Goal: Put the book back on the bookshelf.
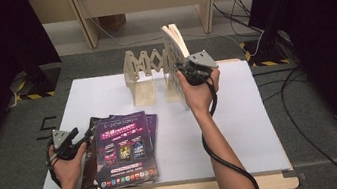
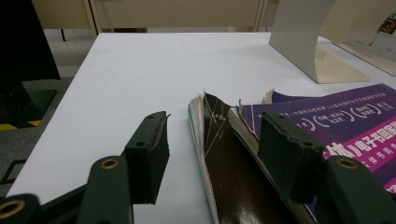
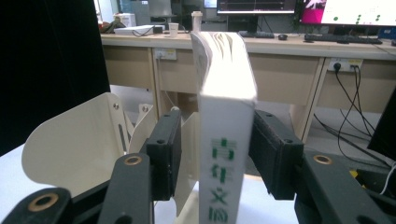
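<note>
The right claw (image 3: pixel 212 154) stands spread around an upright white book (image 3: pixel 224 140) in the wooden rack (image 1: pixel 145 72); the left claw (image 2: pixel 212 154) rests spread beside the magazines (image 1: pixel 124 149) on the bench (image 1: pixel 242 129).

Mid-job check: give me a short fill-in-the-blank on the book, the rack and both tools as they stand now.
1. The white book stands upright between the pads of the ___ tool.
2. The left tool sits at the edge of the ___ magazine stack.
3. The wooden rack stands at the table's ___ edge.
4. The left tool's pads are ___, gripping nothing.

Missing words: right; purple; far; open
</note>
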